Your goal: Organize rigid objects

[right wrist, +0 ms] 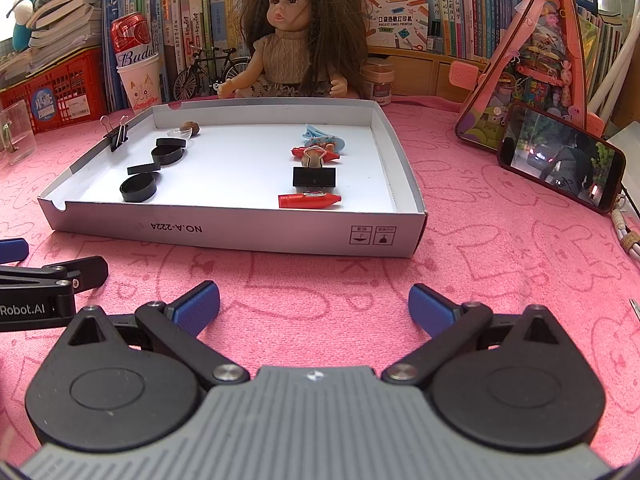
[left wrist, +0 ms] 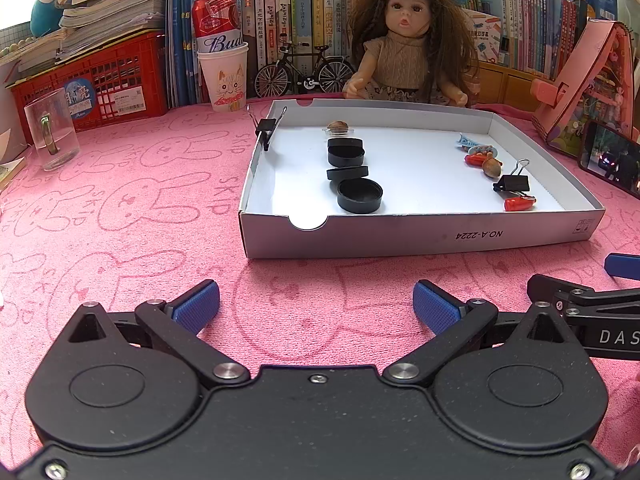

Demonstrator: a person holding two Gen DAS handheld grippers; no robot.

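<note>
Left tool: the left tool (left wrist: 316, 306) is wide open and holds nothing. It sits low over the pink desk (left wrist: 120, 208), just in front of the box (left wrist: 420, 236).
Right tool: the right tool (right wrist: 314, 306) is wide open too, with nothing in it. It is beside the left one.
Box: white, open on top, at 12 o'clock from both tools.
Left side of box: two black round tubs (left wrist: 359, 196) with their lids (left wrist: 347, 172) leaning on them, in a row. A nut (left wrist: 338, 127) sits behind them.
Right side of box: a red clip (right wrist: 310, 201), a black clip (right wrist: 314, 178), another red clip (right wrist: 316, 154) and a blue clip (right wrist: 322, 136), in a row.
Box wall: one black clip (left wrist: 266, 126) is pinched on the rim at 10 o'clock.
Behind box: a doll (left wrist: 404, 40) sits at 12 o'clock.
</note>
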